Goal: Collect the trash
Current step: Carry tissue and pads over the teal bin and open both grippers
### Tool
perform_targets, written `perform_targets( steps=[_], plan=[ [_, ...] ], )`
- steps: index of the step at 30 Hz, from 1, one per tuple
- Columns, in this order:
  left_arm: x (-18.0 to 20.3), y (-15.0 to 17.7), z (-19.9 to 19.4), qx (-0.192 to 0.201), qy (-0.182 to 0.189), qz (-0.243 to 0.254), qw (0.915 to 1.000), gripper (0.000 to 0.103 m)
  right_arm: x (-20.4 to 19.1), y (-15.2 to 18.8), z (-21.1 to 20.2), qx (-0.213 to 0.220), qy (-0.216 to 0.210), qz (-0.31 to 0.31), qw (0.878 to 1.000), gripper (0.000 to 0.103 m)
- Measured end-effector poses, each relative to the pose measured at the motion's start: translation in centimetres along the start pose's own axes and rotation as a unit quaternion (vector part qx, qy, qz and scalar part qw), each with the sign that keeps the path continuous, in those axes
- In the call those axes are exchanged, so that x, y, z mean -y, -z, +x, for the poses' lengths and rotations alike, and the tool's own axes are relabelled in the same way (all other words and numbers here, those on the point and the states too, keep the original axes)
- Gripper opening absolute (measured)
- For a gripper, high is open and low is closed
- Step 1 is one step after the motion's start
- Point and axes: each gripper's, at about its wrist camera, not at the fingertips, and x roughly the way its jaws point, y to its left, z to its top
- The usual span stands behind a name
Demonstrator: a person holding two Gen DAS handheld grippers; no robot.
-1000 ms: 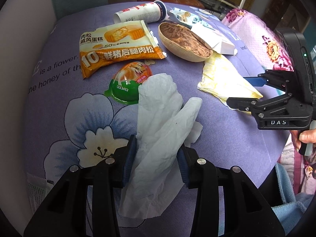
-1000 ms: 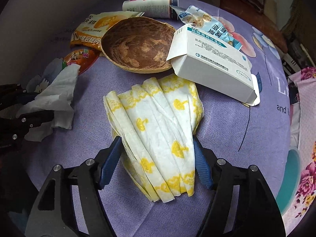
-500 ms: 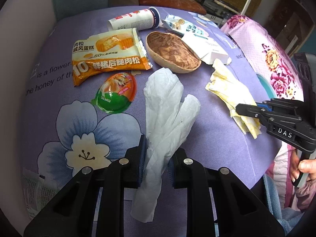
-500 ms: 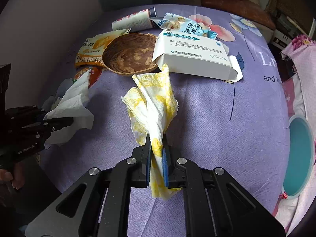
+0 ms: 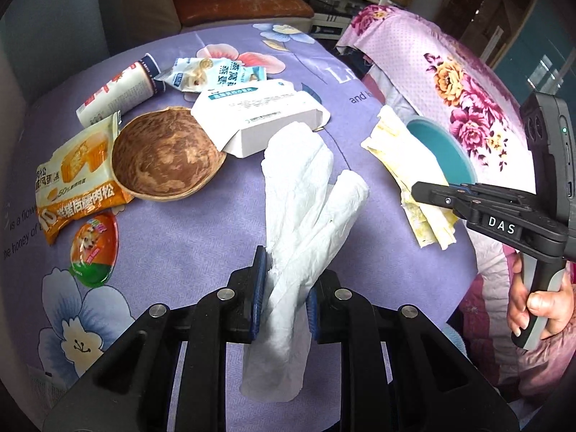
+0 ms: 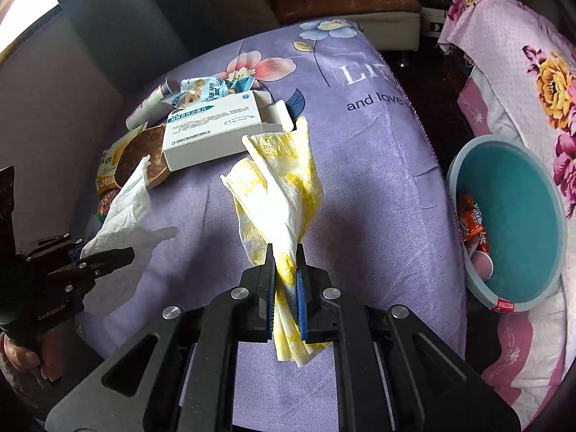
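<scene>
While the left gripper (image 5: 284, 288) has its jaws clamped on a white tissue (image 5: 306, 198), the right gripper (image 6: 286, 284) has its jaws pinched tight on a yellow-patterned napkin (image 6: 277, 180). Both papers are lifted clear of the purple flowered tablecloth (image 6: 360, 187), with their loose ends fanning forward beyond the fingertips and short tails hanging behind the pads.

Taking the brown bowl (image 5: 167, 158) on the cloth as the landmark: a white box (image 5: 259, 118) leans against its far right rim, and a blue-and-white snack packet (image 5: 216, 75) lies just behind that box. A white tube (image 5: 115, 90) lies on its side behind the bowl to the left. An orange cake wrapper (image 5: 72, 176) touches the bowl's left side, and a round green-and-orange lid (image 5: 94, 248) lies near the wrapper on the side nearer the camera. The white tissue hangs to the right of the bowl, above the cloth.

Well to the right of the bowl, past the table edge, a teal bin (image 6: 511, 223) stands beside a pink flowered cloth (image 6: 532, 82); orange wrappers (image 6: 471, 223) lie inside it. In the left wrist view the yellow-patterned napkin hangs in front of this bin.
</scene>
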Motion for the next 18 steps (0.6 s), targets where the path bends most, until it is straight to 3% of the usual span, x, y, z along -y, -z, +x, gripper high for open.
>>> perform_targets(
  steps=[10,18],
  plan=[
    [6.8,-4.8,3.4,-0.008,0.019,0.046,0.9987,0.021,7.5,-0.5,-2.5,0.040,0.012,0.070,0.997,0.009],
    [13.2,-8.3,6.1,-0.014,0.044,0.082,0.9956,0.021,15.4,0.1,-5.0,0.071,0.041,0.144,0.986,0.009]
  ],
)
